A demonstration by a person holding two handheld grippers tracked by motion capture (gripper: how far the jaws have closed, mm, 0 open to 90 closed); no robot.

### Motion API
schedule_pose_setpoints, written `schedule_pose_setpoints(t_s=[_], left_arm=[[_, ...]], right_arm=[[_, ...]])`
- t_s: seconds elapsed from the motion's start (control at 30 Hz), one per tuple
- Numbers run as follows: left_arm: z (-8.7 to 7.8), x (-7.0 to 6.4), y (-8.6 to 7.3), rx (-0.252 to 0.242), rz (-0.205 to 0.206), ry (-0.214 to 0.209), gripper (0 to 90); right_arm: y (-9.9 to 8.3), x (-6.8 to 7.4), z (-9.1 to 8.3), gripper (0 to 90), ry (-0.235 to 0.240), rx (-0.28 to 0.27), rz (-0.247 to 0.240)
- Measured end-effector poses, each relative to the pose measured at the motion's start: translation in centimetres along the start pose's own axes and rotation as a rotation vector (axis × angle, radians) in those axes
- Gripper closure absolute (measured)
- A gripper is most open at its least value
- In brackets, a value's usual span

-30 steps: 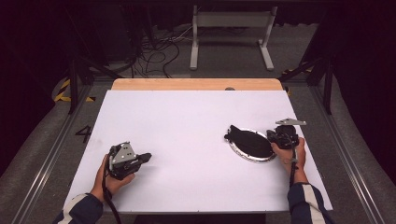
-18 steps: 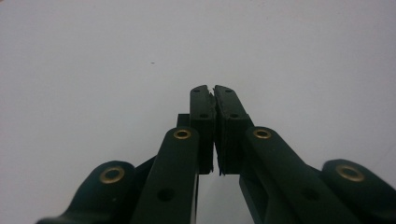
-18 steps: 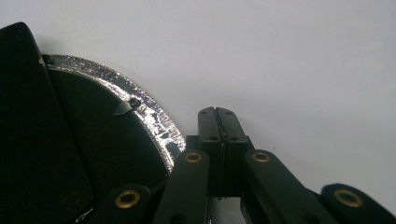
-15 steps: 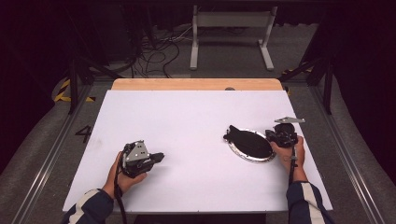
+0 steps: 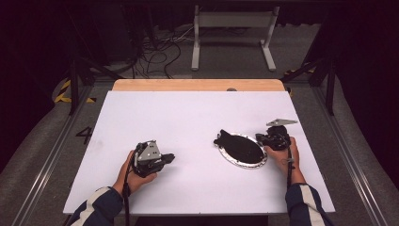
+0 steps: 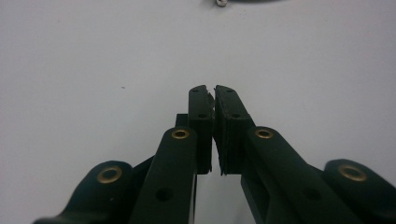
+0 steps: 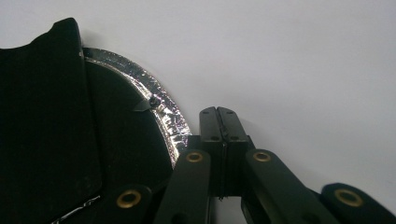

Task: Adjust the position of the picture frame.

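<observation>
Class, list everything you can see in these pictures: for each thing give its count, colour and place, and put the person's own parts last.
White rectangular table top: one, white, centre, with a bare wooden strip along its far edge.
Oval silver-rimmed black pan lid: one, black with a shiny rim, lying right of centre on the table.
Grey metal frame: one, light grey, on the floor beyond the table.
Cables: several, dark and light, on the floor behind the table.
Left gripper: one, black, near left, jaws together.
Right gripper: one, black, beside the lid's rim, jaws together.
Striped sleeves: two, dark with white stripes, bottom corners.

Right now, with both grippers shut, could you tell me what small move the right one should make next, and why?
Probably open the right gripper: its jaws are shut on nothing, just beside the shiny rim of the black oval plate, so it must open before it can grip that rim.
</observation>
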State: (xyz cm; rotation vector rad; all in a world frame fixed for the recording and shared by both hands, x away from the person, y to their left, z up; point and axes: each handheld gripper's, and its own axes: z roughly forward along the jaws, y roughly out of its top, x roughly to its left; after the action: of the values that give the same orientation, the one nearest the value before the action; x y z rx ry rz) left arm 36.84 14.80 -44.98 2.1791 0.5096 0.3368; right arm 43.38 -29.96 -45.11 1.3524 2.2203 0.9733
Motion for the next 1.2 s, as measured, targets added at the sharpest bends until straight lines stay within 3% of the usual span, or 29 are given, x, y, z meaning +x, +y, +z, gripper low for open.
schedule_pose_setpoints(t_s=[0.23,0.5,0.63,0.8,0.93,1.07,1.2], left_arm=[[0.4,0.4,0.2,0.009,0.005,0.011,85.5],[1.5,0.9,0.9,0.017,0.019,0.007,85.4],[2.0,0.9,1.0,0.031,0.021,0.012,85.3],[2.6,1.6,1.5,0.027,0.008,0.014,85.3],[3.1,1.8,2.1,0.018,0.006,0.01,85.2],[3.7,1.6,2.6,0.028,0.012,0.008,85.1],[3.9,1.7,3.0,0.02,0.012,0.01,84.7]], right_arm=[[0.4,2.4,0.8,90.0,0.039,-0.003,-0.058],[1.0,7.0,2.1,90.0,0.124,-0.011,-0.145],[1.1,8.6,2.4,90.0,0.123,-0.016,-0.185],[0.9,9.1,2.3,87.1,0.089,-0.029,-0.18],[0.6,9.3,0.6,90.0,0.073,-0.062,-0.172],[-0.4,9.4,-1.8,90.0,0.109,-0.089,-0.162],[-2.1,10.2,-3.9,90.0,0.155,-0.081,-0.171]])
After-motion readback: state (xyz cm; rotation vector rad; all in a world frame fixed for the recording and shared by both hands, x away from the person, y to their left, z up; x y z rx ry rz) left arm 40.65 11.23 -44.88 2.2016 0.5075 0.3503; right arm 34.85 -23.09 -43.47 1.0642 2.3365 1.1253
